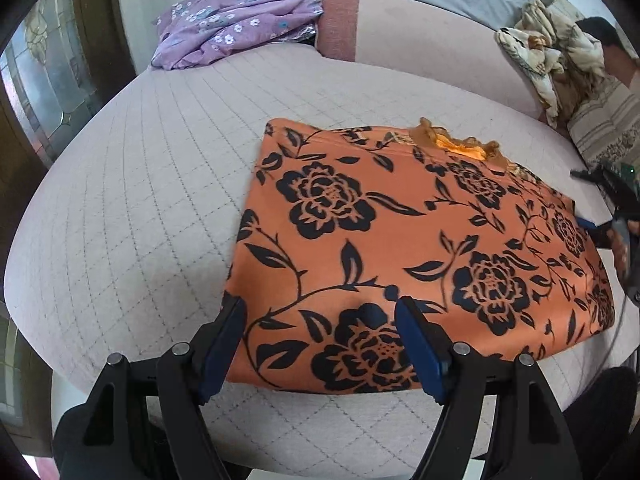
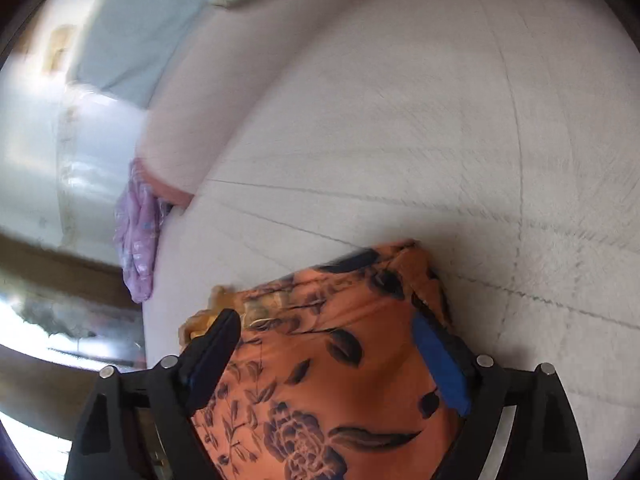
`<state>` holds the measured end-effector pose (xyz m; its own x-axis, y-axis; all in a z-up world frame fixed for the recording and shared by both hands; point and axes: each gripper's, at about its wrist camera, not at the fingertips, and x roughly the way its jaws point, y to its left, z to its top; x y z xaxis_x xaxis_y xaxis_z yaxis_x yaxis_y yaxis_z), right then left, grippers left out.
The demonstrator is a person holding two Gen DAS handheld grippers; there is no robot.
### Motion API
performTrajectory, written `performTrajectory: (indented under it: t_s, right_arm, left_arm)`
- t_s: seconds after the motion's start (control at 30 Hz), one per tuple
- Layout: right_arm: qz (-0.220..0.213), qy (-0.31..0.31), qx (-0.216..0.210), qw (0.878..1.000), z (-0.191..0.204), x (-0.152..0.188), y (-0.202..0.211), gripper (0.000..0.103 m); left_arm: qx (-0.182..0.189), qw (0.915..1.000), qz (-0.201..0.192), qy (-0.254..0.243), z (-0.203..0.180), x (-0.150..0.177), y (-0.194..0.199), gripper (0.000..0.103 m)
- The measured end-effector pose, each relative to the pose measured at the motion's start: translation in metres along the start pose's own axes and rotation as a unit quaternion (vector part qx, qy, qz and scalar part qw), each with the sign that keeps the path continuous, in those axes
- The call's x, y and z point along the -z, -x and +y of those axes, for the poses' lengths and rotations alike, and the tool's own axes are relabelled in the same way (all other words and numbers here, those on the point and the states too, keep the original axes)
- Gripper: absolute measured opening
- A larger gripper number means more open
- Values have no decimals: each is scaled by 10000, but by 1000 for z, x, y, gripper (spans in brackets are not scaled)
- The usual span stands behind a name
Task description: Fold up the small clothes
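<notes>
- While the left wrist view looks down over a pale pink quilted bed cover (image 1: 132,208), the orange garment printed with black roses and vines (image 1: 400,248) lies flat on it as a folded, roughly rectangular panel, its frilled orange neckline (image 1: 460,146) at the far edge.
- At the bottom of that view the left gripper (image 1: 320,314) stands with its blue-padded fingers (image 1: 420,344) spread wide over the garment's near edge; one finger sits at the near left corner, the other over a rose, and no cloth is pinched between them.
- At the right rim of the same view the right gripper (image 1: 600,228) shows beside the garment's right edge, with part of a hand on it.
- Farther off lie a crumpled lilac floral cloth (image 1: 236,24), a pink bolster (image 1: 400,36) and a cream patterned blanket (image 1: 540,48).
- From the right wrist view, which is blurred, the right gripper (image 2: 332,320) has its jaws wide, with the orange garment (image 2: 340,380) spread below and between the fingers (image 2: 440,364); whether the pads touch the cloth I cannot tell.
- Beyond it the bed cover (image 2: 400,120) stretches away, and the lilac cloth (image 2: 138,236) lies at the left.
</notes>
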<state>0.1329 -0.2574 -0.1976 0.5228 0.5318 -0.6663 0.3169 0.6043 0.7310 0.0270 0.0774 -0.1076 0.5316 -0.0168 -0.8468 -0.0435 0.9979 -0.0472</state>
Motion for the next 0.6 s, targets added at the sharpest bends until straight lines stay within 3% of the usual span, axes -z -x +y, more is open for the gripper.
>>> performTrajectory:
  t_s: [0.13,0.33,0.53,0.6]
  right_arm:
    - [-453,415,-132,9980,23,15,34,89]
    - [-542,947,-502,9928,39,96,101,90]
    - [-4,580,-688,9959,14,196,107,90]
    - [164,321,-614,9975,1,213,97,90]
  left_arm:
    - [-75,9999,-18,-115,-5,1,2,77]
    - [70,9999,-38,-114,-15,8,8,77]
    - [181,9997,-37,-156,-22,14,16,77]
    - [189,9996,-29,-183,-24,15,18,77]
